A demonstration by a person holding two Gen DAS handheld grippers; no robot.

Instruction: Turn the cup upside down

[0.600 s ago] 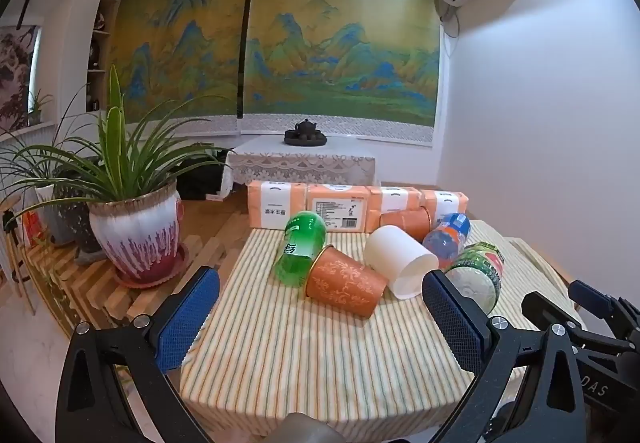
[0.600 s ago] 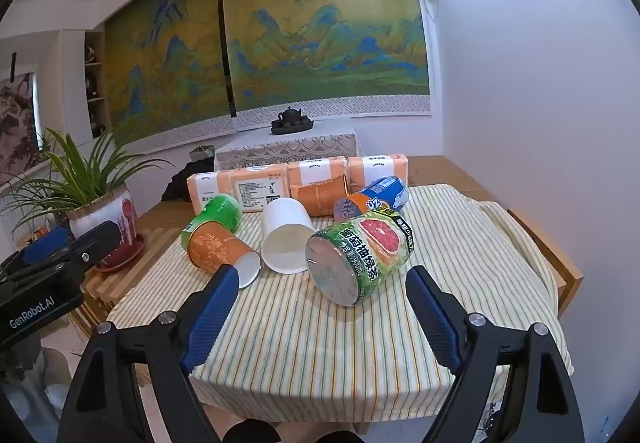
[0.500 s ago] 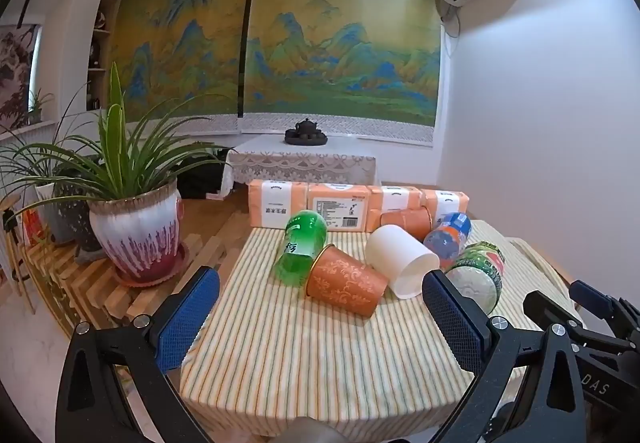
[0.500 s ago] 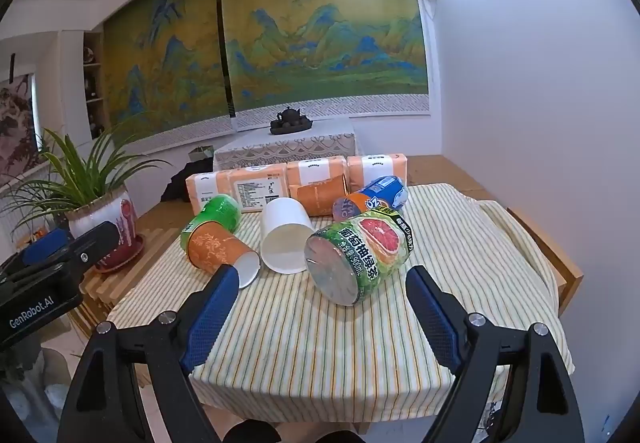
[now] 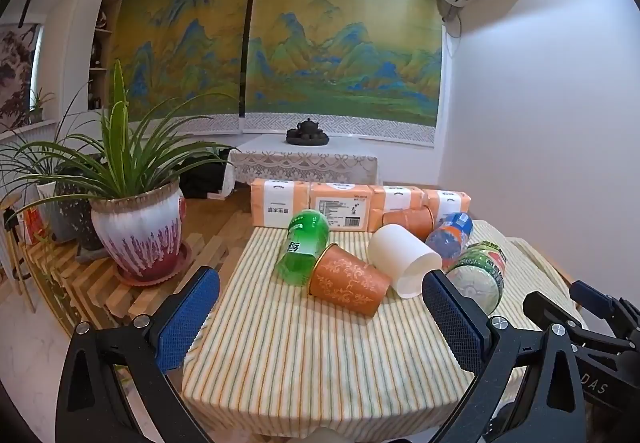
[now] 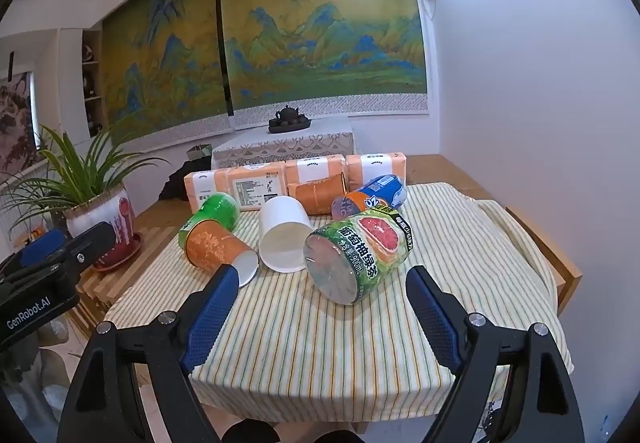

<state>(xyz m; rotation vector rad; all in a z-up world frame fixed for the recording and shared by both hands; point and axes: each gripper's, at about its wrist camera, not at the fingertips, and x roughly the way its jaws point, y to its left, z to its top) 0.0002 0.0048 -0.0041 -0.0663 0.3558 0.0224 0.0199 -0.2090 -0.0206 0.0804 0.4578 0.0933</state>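
Left gripper: jaws spread wide, nothing between them, held above the near edge of the bench. Right gripper: jaws likewise wide and empty, over the near right part of the striped cloth.

White cup: lying on its side near the middle of the bench, mouth toward the cameras. Orange patterned cup: on its side just left of the white cup, touching it, mouth also toward the near edge. A second orange cup lies on its side further back, against the tissue packs lined along the far edge.

Green bottle: on its side, touching the rear of the orange patterned cup. Grapefruit tea bottle: on its side just right of the white cup, base toward the right gripper. Blue-labelled bottle: on its side behind it.

Potted plant: on a slatted wooden stand left of the bench.
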